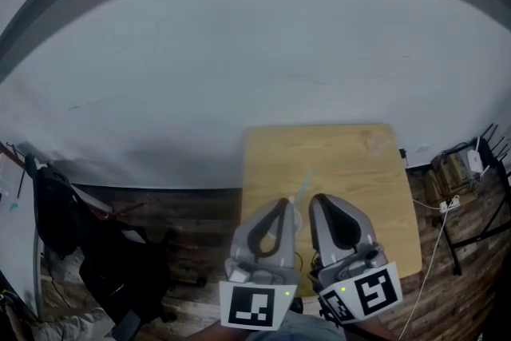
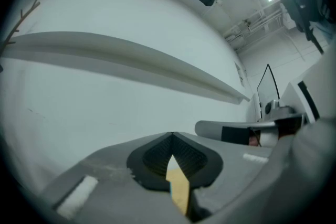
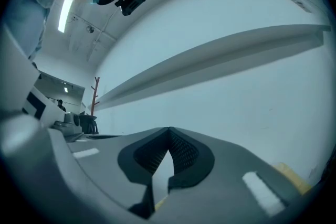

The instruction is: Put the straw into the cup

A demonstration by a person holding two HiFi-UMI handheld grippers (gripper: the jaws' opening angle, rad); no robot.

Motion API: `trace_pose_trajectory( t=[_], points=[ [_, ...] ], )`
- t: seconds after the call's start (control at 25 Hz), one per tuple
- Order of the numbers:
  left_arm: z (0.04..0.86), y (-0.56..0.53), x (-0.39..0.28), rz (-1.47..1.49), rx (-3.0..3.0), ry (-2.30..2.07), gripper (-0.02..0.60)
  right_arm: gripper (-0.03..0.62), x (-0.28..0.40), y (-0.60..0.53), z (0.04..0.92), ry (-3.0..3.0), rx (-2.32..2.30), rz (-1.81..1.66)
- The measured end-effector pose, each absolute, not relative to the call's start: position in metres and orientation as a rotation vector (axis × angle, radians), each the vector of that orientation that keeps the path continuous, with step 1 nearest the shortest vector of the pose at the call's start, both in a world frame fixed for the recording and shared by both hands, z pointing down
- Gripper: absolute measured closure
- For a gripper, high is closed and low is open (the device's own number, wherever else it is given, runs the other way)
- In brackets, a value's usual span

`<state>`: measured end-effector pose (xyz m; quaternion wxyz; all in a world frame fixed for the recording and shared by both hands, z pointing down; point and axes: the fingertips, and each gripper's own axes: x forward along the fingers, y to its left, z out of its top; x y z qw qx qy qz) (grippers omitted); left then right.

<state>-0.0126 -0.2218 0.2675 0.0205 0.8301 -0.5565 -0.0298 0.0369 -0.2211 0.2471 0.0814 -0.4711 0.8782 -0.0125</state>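
Both grippers low over near edge of table (image 1: 351, 164), side by side, tips toward its far edge. Left gripper (image 1: 284, 203): fingers closed tip to tip, nothing held; table wood shows through slit below tips. Right gripper (image 1: 317, 198): likewise closed, empty. Faint pale streak on table mid-width, just beyond tips, is probably straw (image 1: 304, 182); too dim to confirm.
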Motion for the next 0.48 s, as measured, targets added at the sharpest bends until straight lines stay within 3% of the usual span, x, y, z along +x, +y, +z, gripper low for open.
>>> trace_pose_trajectory(
  t=[0.48],
  points=[
    [0.2644,-0.2151,-0.0043,-0.094,2.588,-1.731,0.565,0.588,0.0429,-0.2121,0.2441,2.614,-1.380,-0.042]
  ],
)
